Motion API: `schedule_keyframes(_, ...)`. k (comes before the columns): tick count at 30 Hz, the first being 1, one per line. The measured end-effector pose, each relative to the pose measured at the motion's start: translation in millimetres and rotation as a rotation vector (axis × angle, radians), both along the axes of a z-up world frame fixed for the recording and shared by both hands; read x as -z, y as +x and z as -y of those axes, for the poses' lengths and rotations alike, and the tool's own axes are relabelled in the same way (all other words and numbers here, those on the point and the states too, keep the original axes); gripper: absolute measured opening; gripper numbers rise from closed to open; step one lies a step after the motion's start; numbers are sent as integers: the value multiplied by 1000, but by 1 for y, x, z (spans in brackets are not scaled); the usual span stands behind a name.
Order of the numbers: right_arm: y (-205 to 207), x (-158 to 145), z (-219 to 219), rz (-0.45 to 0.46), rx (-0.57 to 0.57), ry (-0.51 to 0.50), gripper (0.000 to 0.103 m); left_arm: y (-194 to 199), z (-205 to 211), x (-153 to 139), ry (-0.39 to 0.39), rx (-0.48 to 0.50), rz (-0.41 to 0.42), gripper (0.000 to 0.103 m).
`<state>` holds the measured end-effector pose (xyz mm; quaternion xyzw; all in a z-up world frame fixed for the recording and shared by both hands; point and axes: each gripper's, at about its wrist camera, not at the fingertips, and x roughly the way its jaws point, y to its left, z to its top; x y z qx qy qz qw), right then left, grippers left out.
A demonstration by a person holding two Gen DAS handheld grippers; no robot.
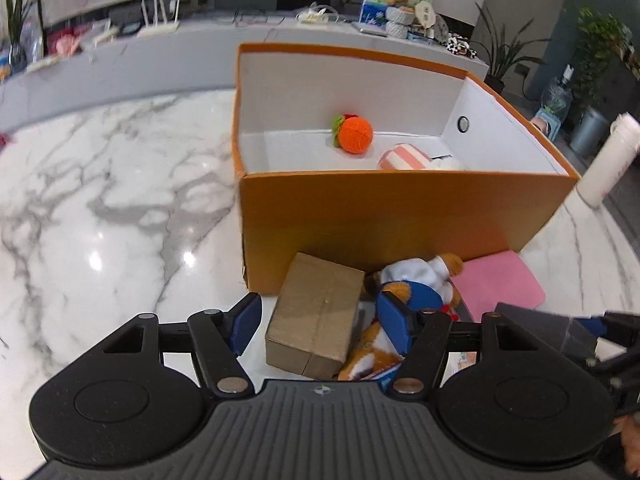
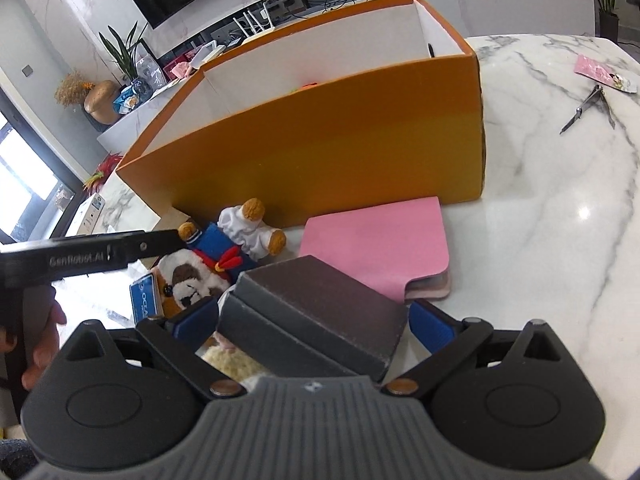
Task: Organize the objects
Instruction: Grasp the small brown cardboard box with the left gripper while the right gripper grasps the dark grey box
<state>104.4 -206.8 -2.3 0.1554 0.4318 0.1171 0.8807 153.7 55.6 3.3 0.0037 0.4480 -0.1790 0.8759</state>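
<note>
An orange box (image 1: 400, 208) with a white inside stands on the marble table; it shows in the right wrist view too (image 2: 320, 148). Inside lie an orange knitted ball (image 1: 354, 135) and a pink striped thing (image 1: 404, 157). My left gripper (image 1: 320, 326) is open, its jaws either side of a brown cardboard box (image 1: 316, 316), not touching it. A plush bear in blue and white (image 1: 416, 284) lies to its right. My right gripper (image 2: 314, 322) is open around a dark grey box (image 2: 320, 316), which sits tilted between the fingers.
A pink notebook (image 2: 380, 248) lies against the orange box's front. Another plush toy (image 2: 188, 284) and a blue card (image 2: 144, 300) lie left of the grey box. Scissors (image 2: 586, 108) and a pink packet (image 2: 604, 72) lie far right. A white bottle (image 1: 608, 160) stands right of the box.
</note>
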Motion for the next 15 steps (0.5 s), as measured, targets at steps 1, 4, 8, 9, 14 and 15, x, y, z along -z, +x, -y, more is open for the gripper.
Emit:
schedule_keyframes(1, 0, 0, 0, 0, -3, -2, 102, 4, -2, 3, 0, -5, -20, 75)
schedule_keyframes(4, 1, 0, 1, -1, -9, 2, 102, 16, -5, 14, 9, -5, -84, 77)
schedule_keyframes(8, 3, -1, 5, 4, -2, 5, 101, 22, -7, 21, 5, -34, -119, 76)
schedule_keyframes(9, 3, -2, 7, 7, 6, 6, 101, 23, -6, 22, 9, -38, -120, 76)
schedule_keyframes(14, 3, -1, 17, -9, 21, 48, 97, 24, 2, 24, 42, -54, -123, 71)
schedule_keyframes(15, 3, 0, 18, -18, 16, 58, 96, 25, 2, 24, 41, -60, -127, 70)
